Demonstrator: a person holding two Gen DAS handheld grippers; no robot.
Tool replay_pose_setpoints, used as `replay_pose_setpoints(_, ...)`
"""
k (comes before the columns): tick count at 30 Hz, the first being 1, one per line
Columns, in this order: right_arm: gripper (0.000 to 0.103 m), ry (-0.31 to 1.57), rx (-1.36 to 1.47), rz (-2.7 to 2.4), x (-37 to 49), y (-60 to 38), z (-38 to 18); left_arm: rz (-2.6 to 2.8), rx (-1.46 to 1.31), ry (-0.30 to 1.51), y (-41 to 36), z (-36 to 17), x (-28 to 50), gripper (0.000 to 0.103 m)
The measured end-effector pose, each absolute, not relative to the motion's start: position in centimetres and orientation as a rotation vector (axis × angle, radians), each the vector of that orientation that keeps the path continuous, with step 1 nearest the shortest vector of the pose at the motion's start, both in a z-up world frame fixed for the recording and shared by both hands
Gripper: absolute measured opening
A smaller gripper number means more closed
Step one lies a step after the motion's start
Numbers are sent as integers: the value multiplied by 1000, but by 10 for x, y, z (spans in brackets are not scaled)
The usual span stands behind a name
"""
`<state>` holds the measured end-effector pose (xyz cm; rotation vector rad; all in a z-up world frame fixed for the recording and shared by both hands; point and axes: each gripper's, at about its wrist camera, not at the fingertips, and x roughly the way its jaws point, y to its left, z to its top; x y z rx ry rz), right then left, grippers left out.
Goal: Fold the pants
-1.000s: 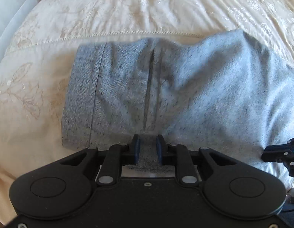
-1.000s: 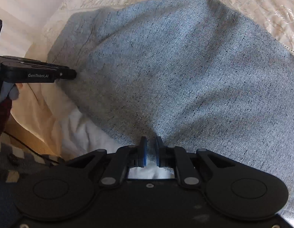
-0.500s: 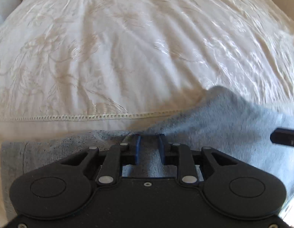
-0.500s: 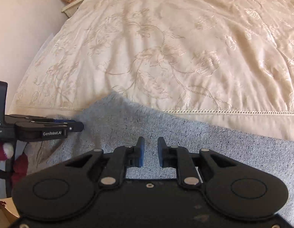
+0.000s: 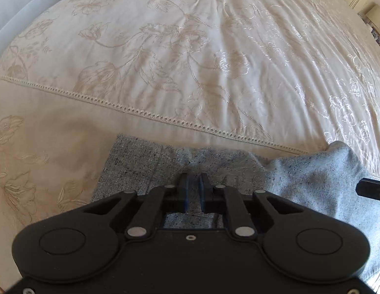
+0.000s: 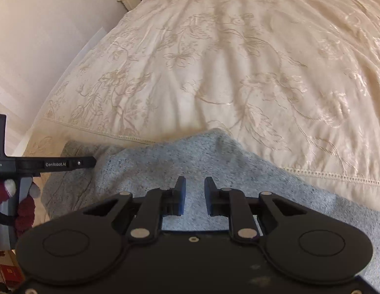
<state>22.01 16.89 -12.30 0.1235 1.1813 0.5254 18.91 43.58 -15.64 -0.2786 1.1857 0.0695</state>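
We're holding the left gripper (image 5: 192, 180) over the grey pants (image 5: 239, 169) on the embroidered bedspread (image 5: 190, 61), its jaws just closing, narrowly spread, fabric beneath the fingertips. The right gripper (image 6: 194, 183) is just opening, spread wider, with pants fabric lying between and beyond its fingers.

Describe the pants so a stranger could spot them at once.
Start from the cream bedspread with its stitched flowers. Along its near edge, just below the lace-holed seam, lie the pants: speckled grey-blue knit, rumpled, with a hemmed band at one end. Nothing else on the bed is grey.
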Motion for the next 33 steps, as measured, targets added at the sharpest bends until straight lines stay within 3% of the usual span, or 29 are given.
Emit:
replay_pose_setpoints(7, 20, 1186, 38, 672, 244, 239, -133, 110, -314, 1196, 439, -160, 192, 16)
replay_pose_setpoints(12, 0, 1230, -145, 474, 266, 252, -170, 132, -432, 1195, 455, -164, 189, 11)
replay_pose_setpoints(15, 0, 1268, 21, 434, 275, 227, -178, 147, -538, 1196, 468, -162, 185, 11)
replay_pose_setpoints(17, 0, 1245, -15, 451, 270, 228, -172, 157, -515, 1188, 464, -153, 184, 11)
replay_pose_setpoints(21, 16, 1179, 48, 508, 252, 220, -147, 113, -394, 1134, 436, -131, 177, 13)
replay_pose_setpoints(26, 19, 1228, 101, 538, 199, 190, -129, 48, -315, 1122, 408, -122, 147, 15)
replay_pose_setpoints(33, 16, 1457, 49, 502, 100, 136, -156, 10, -152, 1236, 379, -150, 97, 18)
